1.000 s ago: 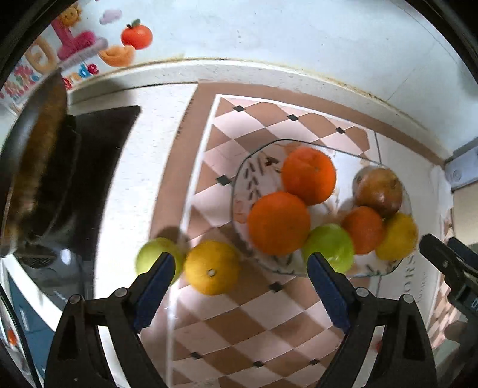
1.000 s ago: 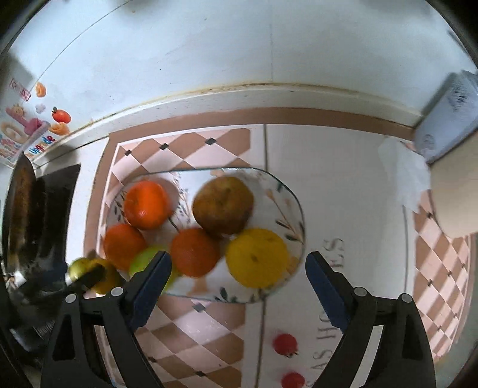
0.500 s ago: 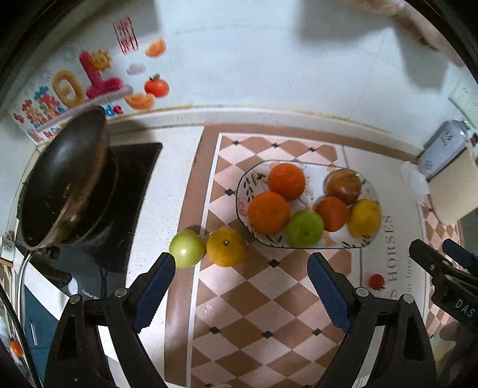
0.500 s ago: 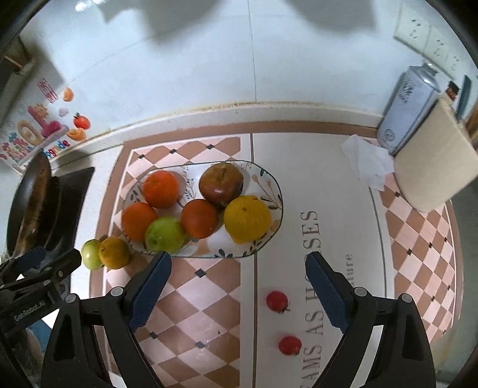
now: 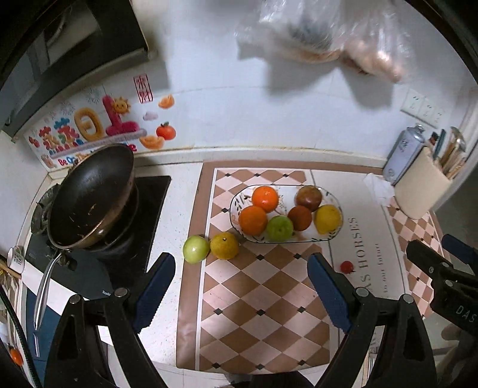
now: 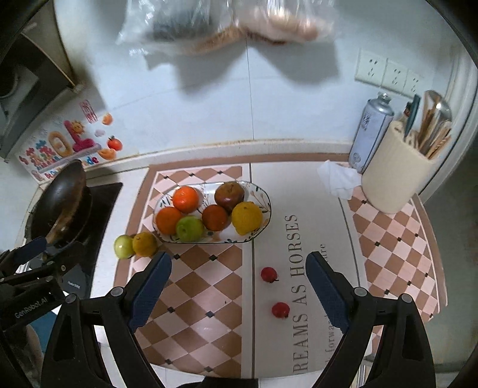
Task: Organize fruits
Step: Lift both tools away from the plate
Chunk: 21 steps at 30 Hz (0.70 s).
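Observation:
An oval patterned plate (image 5: pixel 337 231) (image 6: pixel 259 229) holds several fruits: oranges, a green apple (image 5: pixel 279 228), a brown fruit (image 5: pixel 308 197) and a yellow lemon (image 5: pixel 327 219). A green fruit (image 5: pixel 196 249) (image 6: pixel 123 246) and a yellow-orange fruit (image 5: pixel 224 245) (image 6: pixel 144 244) lie on the mat left of the plate. Two small red fruits (image 6: pixel 269 274) (image 6: pixel 280 310) lie in front of it; the left wrist view shows one (image 5: pixel 346 266). My left gripper (image 5: pixel 240 291) and my right gripper (image 6: pixel 239 288) are both open, empty and held high above the counter.
A dark wok (image 5: pixel 92 194) sits on the stove at the left. A spray can (image 6: pixel 370 131), a cream utensil holder (image 6: pixel 394 182) and a crumpled tissue (image 6: pixel 337 179) stand at the back right. Plastic bags (image 6: pixel 227 27) hang on the wall.
Both grippers have pulled back and up from the plate, so the fruits look smaller and more of the counter shows. No fruit has moved.

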Available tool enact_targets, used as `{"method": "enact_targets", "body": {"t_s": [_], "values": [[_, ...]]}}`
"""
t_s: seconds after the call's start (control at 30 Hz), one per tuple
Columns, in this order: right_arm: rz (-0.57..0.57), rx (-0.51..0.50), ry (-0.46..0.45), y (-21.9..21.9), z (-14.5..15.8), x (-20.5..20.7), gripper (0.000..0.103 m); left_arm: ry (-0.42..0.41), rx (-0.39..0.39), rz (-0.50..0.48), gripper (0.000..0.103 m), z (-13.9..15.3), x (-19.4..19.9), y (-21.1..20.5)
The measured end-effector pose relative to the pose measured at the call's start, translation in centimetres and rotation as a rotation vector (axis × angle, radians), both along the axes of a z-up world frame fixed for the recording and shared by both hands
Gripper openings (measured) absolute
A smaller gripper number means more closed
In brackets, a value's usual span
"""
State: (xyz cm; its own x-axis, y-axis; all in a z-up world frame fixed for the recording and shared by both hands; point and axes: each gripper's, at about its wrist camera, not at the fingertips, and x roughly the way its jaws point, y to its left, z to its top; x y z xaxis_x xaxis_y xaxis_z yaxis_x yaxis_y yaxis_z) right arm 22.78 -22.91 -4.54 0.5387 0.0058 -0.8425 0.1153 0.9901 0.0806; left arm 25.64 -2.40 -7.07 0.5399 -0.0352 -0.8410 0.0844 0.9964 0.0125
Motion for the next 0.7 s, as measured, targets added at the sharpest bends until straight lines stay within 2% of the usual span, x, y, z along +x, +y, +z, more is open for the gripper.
{"method": "enact_targets", "body": {"t_s": [0.17, 0.33, 0.7], "values": [[-0.006, -0.012, -0.065, 0.4, 2.9, -3.0, 0.094, -0.052, 0.020, -0.019, 0.091, 1.4, -2.1, -0.4], [-0.015, -0.010, -0.095, 0.6, 4.3, -4.8, 0.094, -0.065, 0.000, -0.021, 0.091, 2.1, -3.4, -0.2], [-0.035, 0.034, -0.100, -0.2, 4.6, -5.4, 0.095, -0.084, -0.018, -0.015, 0.091, 2.6, -3.5, -0.6]]}}
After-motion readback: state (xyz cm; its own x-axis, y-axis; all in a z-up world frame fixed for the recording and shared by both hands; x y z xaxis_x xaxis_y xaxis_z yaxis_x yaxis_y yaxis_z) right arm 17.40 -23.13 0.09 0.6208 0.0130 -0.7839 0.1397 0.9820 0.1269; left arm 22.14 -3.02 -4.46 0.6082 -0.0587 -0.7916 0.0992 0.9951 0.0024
